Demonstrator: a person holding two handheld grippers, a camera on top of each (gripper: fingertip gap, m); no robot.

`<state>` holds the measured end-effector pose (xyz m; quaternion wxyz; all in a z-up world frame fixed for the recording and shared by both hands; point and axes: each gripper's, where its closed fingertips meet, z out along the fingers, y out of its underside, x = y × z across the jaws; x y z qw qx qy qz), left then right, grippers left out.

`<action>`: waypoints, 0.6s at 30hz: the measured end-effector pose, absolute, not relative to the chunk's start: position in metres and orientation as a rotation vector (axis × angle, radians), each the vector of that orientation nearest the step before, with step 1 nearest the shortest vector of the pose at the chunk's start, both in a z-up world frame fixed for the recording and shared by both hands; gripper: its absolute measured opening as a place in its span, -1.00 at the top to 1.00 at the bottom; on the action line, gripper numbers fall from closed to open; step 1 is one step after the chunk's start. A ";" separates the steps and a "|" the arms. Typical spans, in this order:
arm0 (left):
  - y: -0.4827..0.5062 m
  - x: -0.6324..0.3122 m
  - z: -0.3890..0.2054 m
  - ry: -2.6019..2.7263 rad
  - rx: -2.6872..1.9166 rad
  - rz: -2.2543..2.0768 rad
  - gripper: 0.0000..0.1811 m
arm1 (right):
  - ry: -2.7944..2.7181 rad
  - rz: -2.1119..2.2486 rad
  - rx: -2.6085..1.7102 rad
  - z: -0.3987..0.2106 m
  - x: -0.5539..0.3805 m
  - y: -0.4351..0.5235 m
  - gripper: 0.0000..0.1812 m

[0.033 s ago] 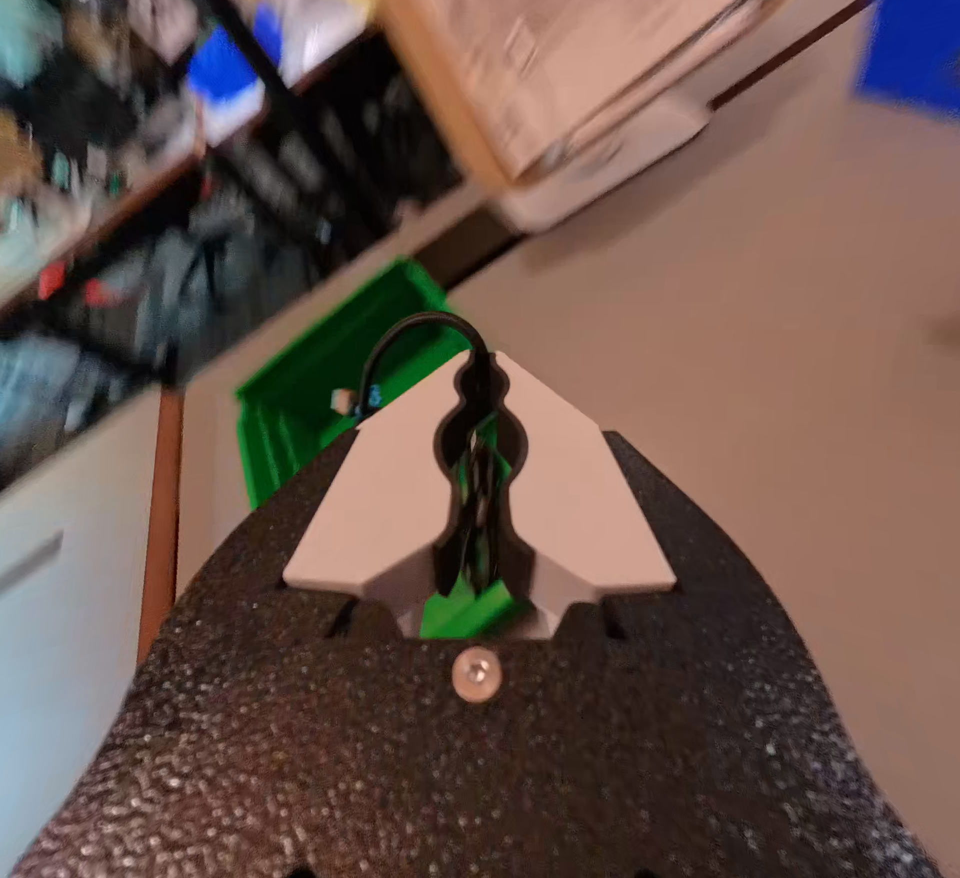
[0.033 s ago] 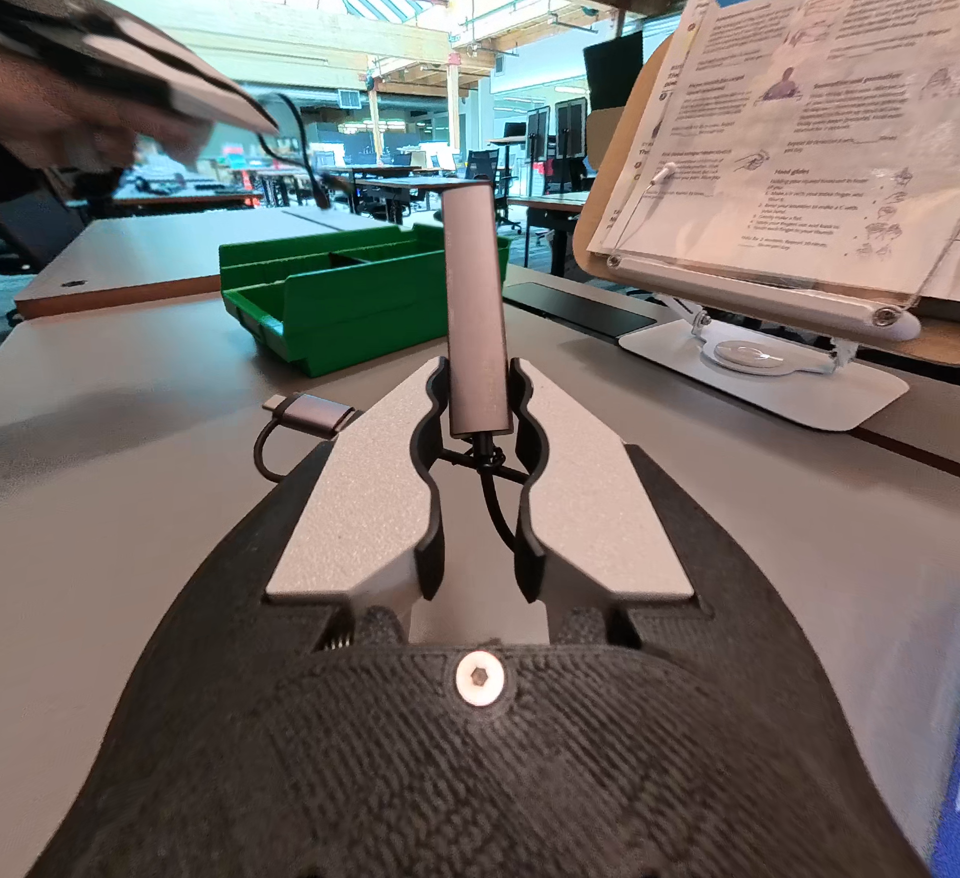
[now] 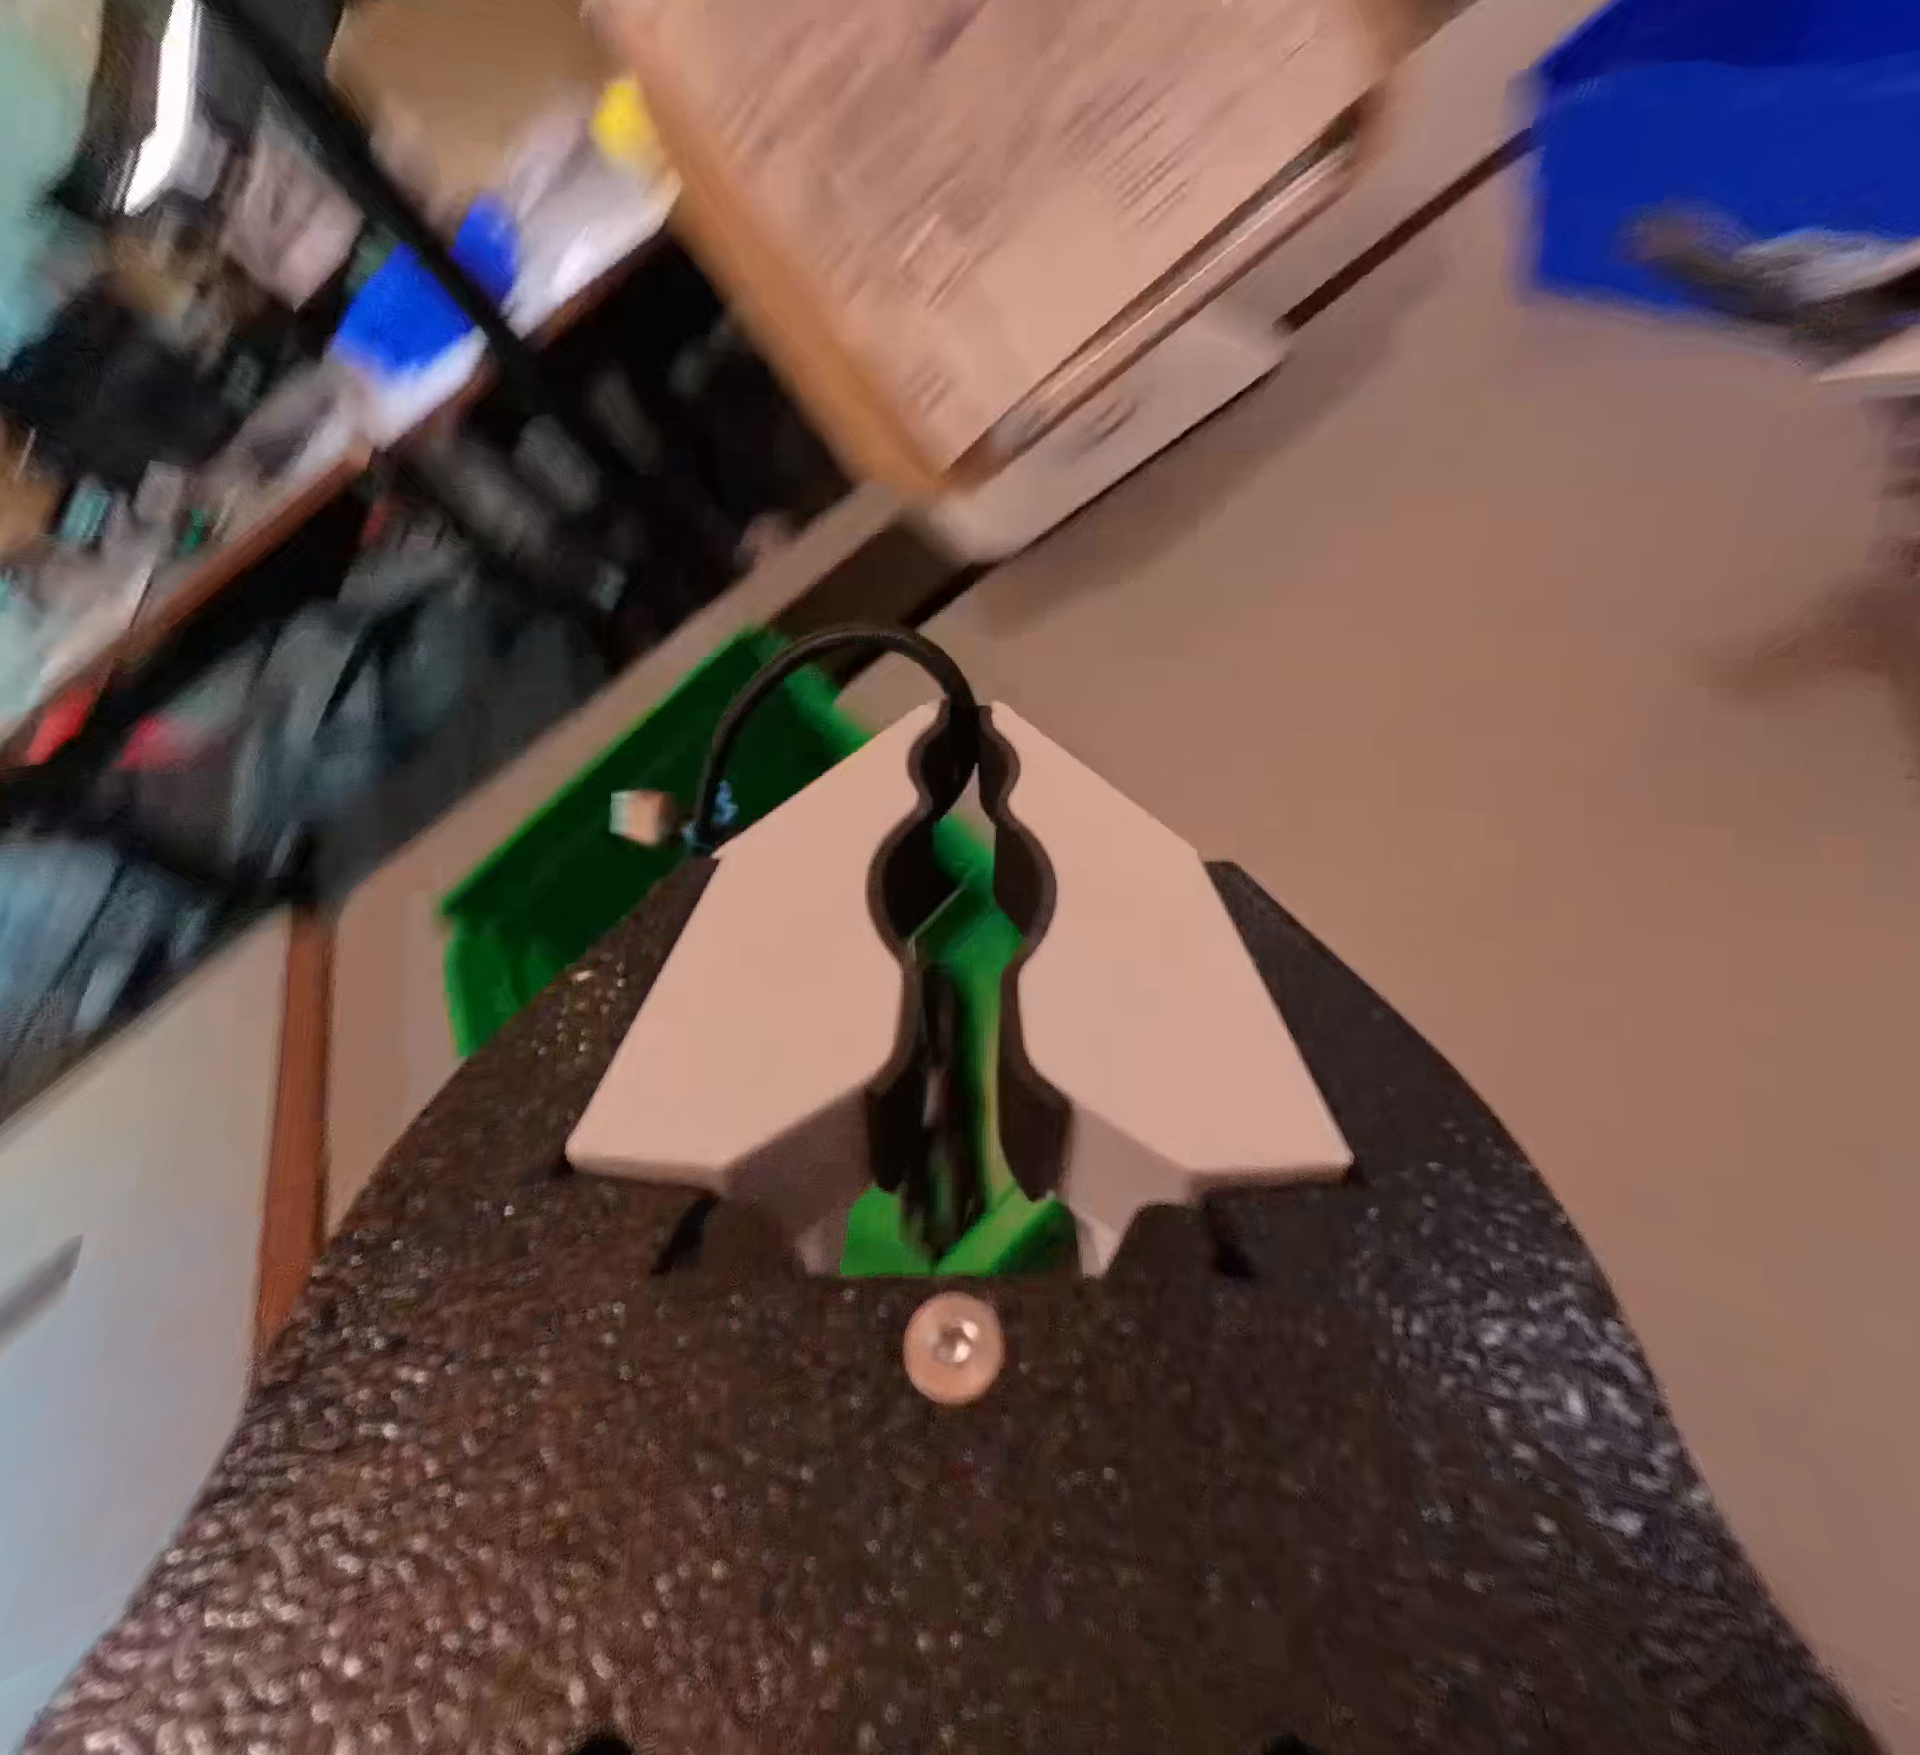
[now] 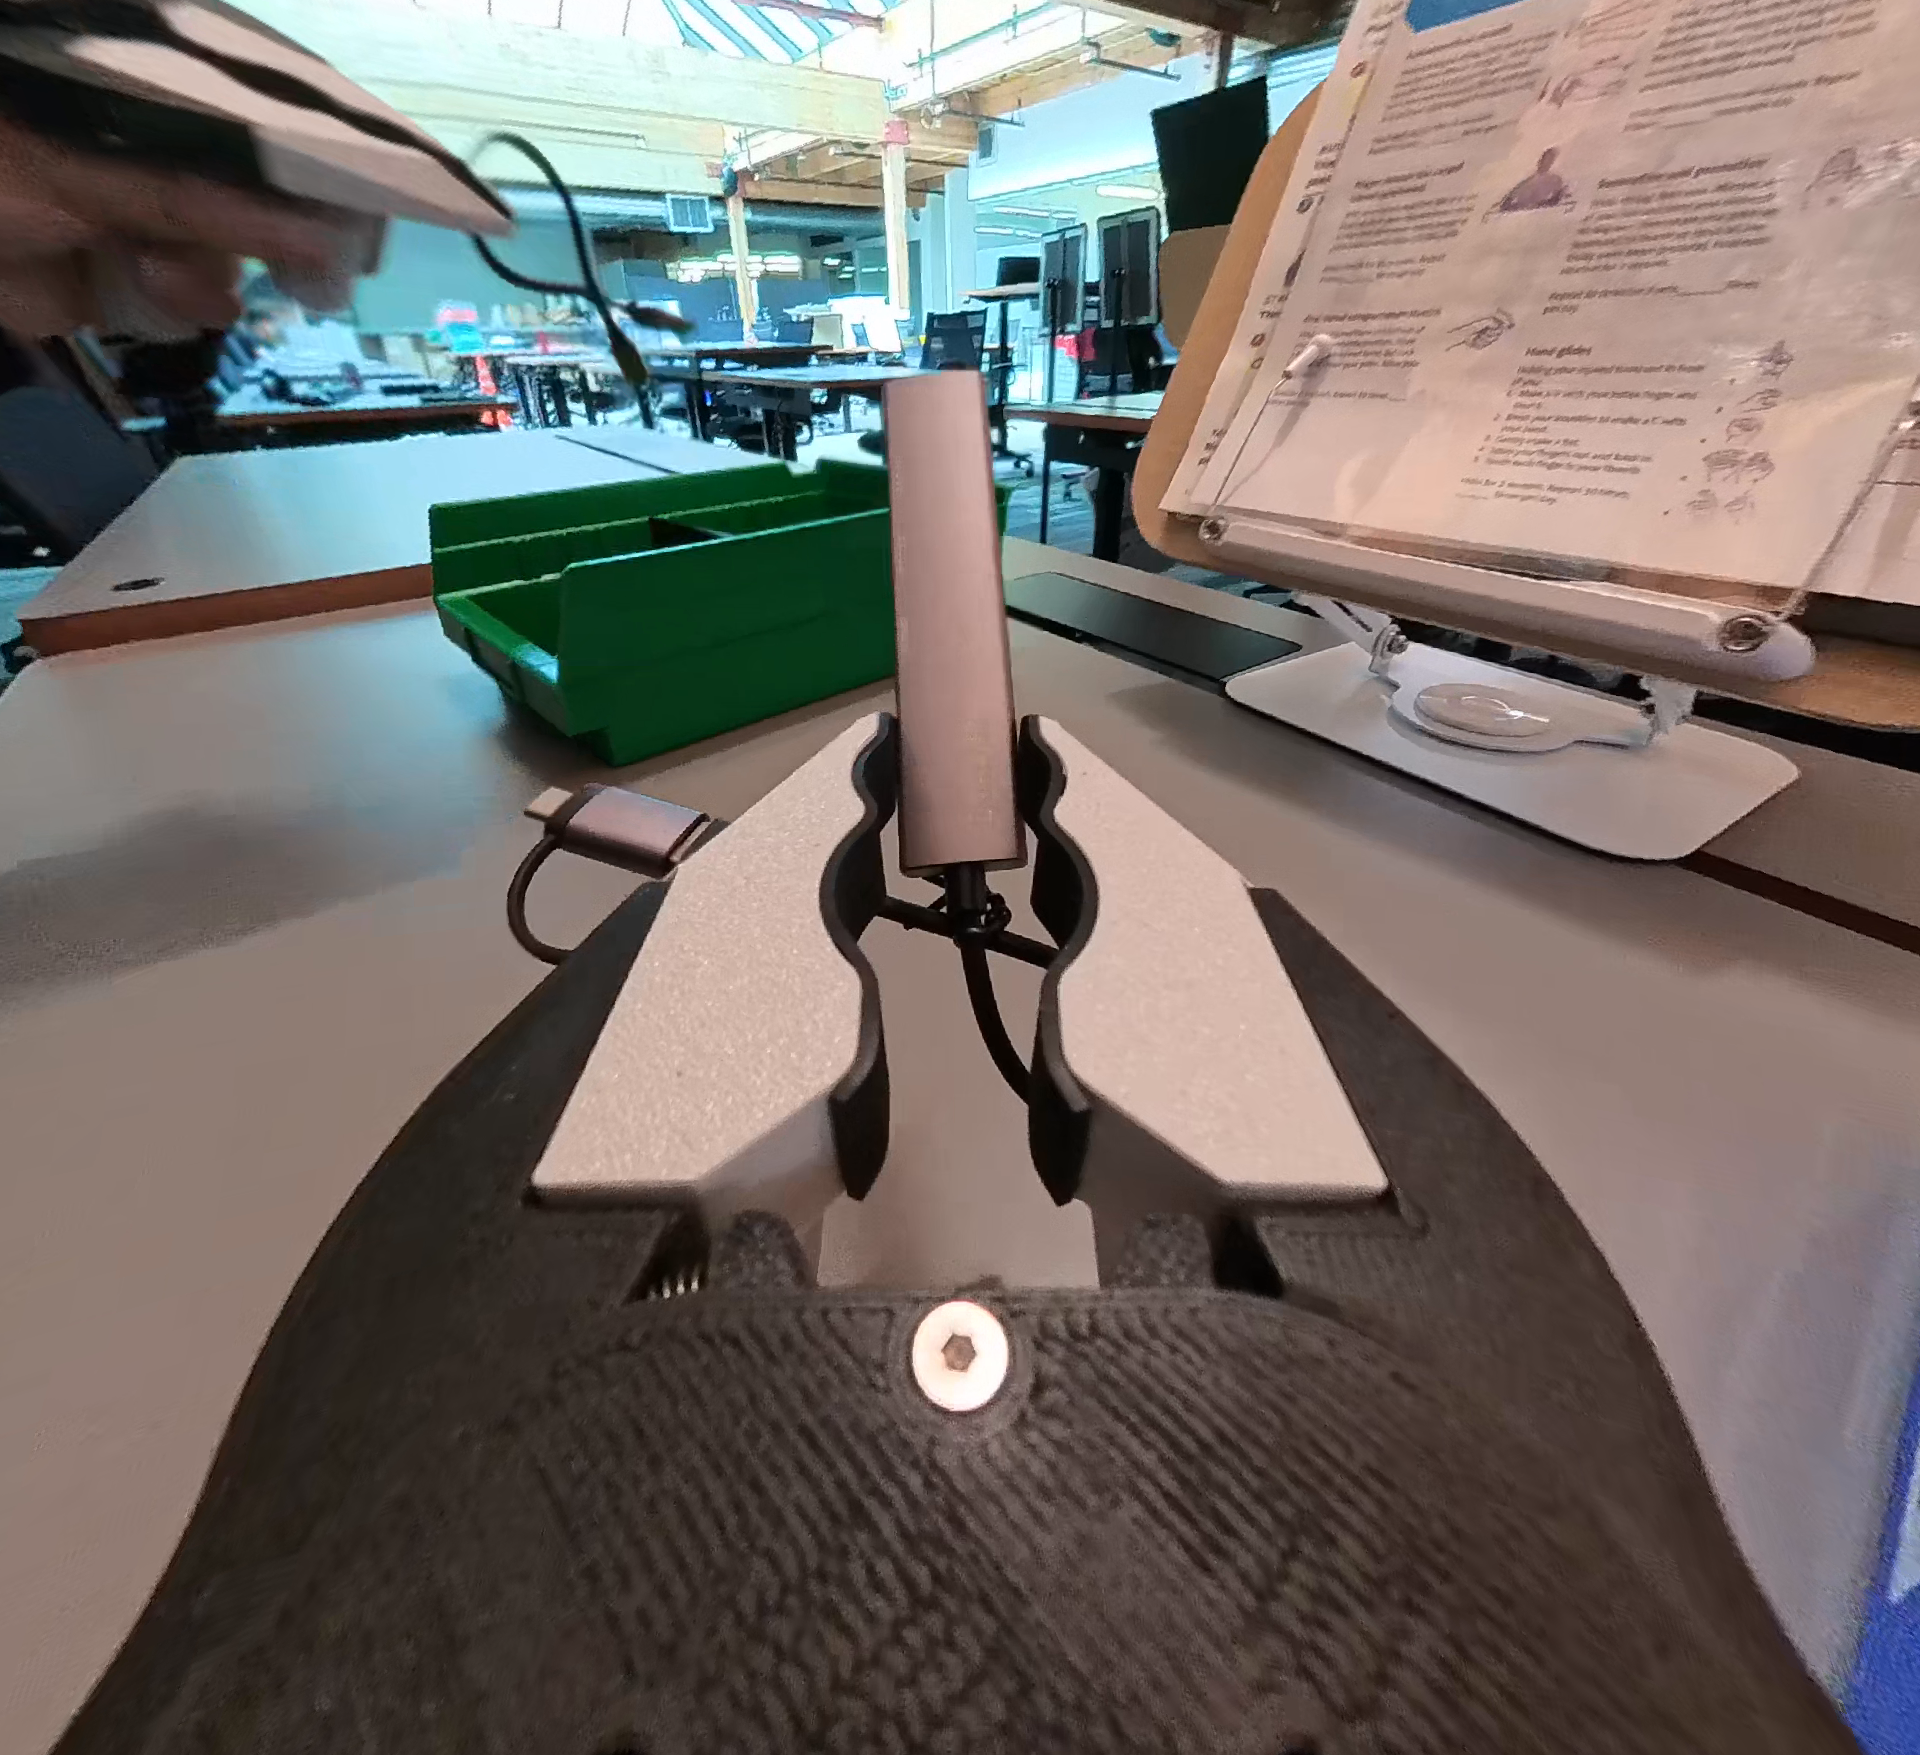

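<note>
My right gripper point(image 4: 954, 770) is shut on a slim grey USB hub bar point(image 4: 951, 625), held upright just above the grey table point(image 4: 260, 874). The hub's black cable runs down between the jaws and loops out left to a grey plug point(image 4: 623, 822). My left gripper point(image 3: 956, 718) is shut on a thin black cable point(image 3: 831, 656) that arcs left to a small pale connector point(image 3: 636, 817). It hovers above the green bin point(image 3: 540, 884). In the right wrist view the left gripper point(image 4: 312, 147) is up at the left, its cable point(image 4: 561, 251) dangling over the green bin point(image 4: 707, 614).
A document stand with a printed sheet point(image 4: 1558, 251) sits on a white base point(image 4: 1507, 749) to the right; it is blurred in the left wrist view point(image 3: 987, 147). A blue bin point(image 3: 1714, 95) stands beyond it. Another table point(image 4: 260, 521) adjoins at the back left. The left gripper's tips are roughly 25 cm from the right gripper's.
The left gripper has shifted a little with its cable, and the cable's end now dangles farther right over the green bin. The right gripper still holds the hub upright.
</note>
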<state>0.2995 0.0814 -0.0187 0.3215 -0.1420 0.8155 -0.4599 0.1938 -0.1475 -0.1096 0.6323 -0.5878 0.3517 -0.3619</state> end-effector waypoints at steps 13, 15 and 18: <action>0.029 0.106 -0.175 2.547 0.648 -1.275 0.99 | 0.873 -0.799 -1.206 -0.101 0.192 -0.170 0.76; 0.037 0.102 -0.186 2.608 0.600 -1.294 0.96 | 0.864 -0.805 -1.213 -0.100 0.192 -0.168 0.76; 0.048 0.094 -0.192 2.757 0.505 -1.330 0.66 | 0.860 -0.800 -1.224 -0.101 0.192 -0.166 0.76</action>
